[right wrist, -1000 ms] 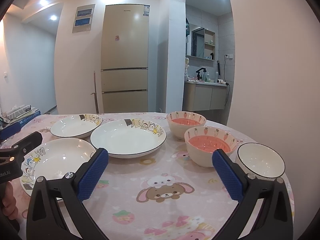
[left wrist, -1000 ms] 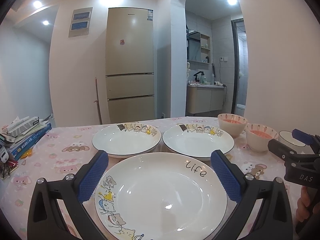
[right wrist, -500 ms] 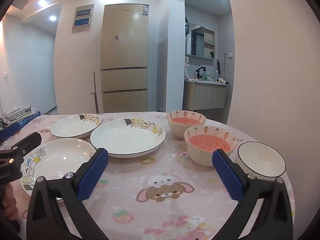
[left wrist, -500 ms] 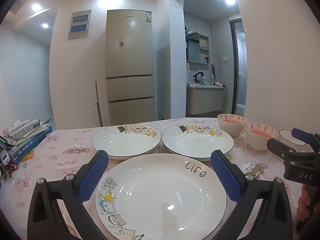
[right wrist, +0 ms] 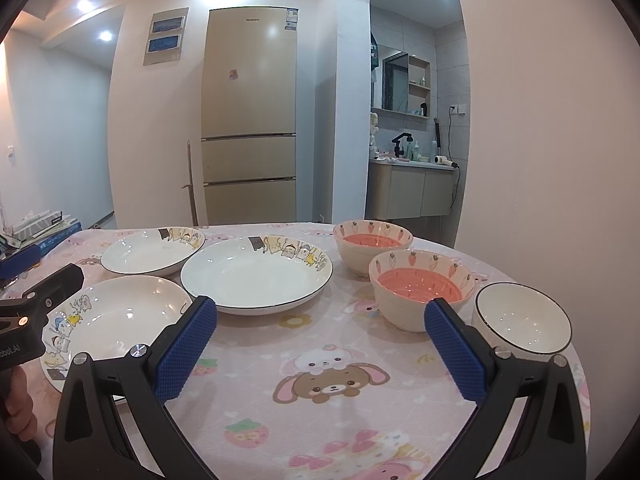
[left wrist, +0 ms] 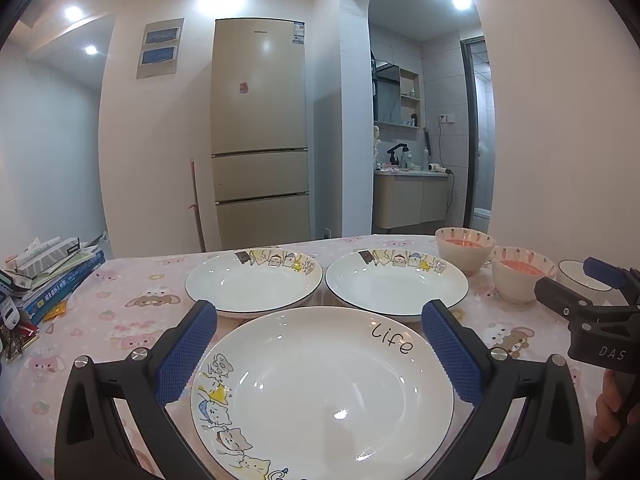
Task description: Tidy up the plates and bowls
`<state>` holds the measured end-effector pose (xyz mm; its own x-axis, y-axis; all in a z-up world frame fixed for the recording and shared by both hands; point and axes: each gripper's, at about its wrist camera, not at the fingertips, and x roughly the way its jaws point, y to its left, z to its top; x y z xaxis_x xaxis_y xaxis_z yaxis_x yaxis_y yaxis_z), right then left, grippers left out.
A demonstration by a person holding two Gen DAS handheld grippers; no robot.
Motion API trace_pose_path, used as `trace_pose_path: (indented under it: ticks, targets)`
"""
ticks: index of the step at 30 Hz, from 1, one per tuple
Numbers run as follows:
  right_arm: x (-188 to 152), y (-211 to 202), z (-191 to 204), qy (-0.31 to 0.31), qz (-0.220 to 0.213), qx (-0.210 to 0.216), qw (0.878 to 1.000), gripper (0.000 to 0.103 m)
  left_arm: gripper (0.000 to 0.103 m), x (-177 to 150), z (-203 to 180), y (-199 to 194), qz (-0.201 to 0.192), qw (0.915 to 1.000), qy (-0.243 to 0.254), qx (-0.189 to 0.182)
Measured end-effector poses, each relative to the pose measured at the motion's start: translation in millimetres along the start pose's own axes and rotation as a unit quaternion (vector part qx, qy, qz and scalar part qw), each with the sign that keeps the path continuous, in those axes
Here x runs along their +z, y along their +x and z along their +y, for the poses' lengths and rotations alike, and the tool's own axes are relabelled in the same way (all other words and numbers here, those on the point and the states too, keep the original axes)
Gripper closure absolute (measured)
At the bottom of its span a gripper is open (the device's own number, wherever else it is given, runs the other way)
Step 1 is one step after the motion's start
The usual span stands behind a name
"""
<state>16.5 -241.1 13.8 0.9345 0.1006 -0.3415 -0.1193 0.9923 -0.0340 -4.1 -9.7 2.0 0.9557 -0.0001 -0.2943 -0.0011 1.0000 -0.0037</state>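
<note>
Three white cartoon-printed plates lie on the pink tablecloth. The "Life" plate (left wrist: 324, 388) (right wrist: 116, 312) is nearest, and my left gripper (left wrist: 318, 344) hovers open above it, holding nothing. Behind it sit the left plate (left wrist: 252, 280) (right wrist: 152, 250) and the right plate (left wrist: 396, 284) (right wrist: 256, 274). Two carrot-patterned bowls with pink insides (right wrist: 372, 242) (right wrist: 420, 286) and a small white bowl (right wrist: 522, 318) line the right side. My right gripper (right wrist: 320, 344) is open above bare cloth, in front of the bowls.
A stack of books and boxes (left wrist: 48, 272) occupies the table's left edge. A fridge (left wrist: 260, 136) stands behind the table, with a washbasin alcove (left wrist: 412, 196) to its right. A hand (left wrist: 612, 412) holds the right gripper's handle.
Both grippers stay nearly still. The left wrist view has tilted up slightly, so the plates sit a little lower in the frame.
</note>
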Motion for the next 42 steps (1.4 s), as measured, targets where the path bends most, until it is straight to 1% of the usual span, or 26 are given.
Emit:
trace_pose_path:
  ticks: [9, 42]
  targets:
    - [0.4, -0.4, 0.3, 0.000, 0.000, 0.000, 1.000, 0.000, 0.000, 1.4, 1.6, 0.2, 0.003, 1.0000, 0.006, -0.007]
    - [-0.1, -0.2, -0.5, 0.002, -0.001, -0.002, 1.000, 0.000, 0.000, 1.9, 1.3, 1.6, 0.009, 0.9999, 0.002, -0.010]
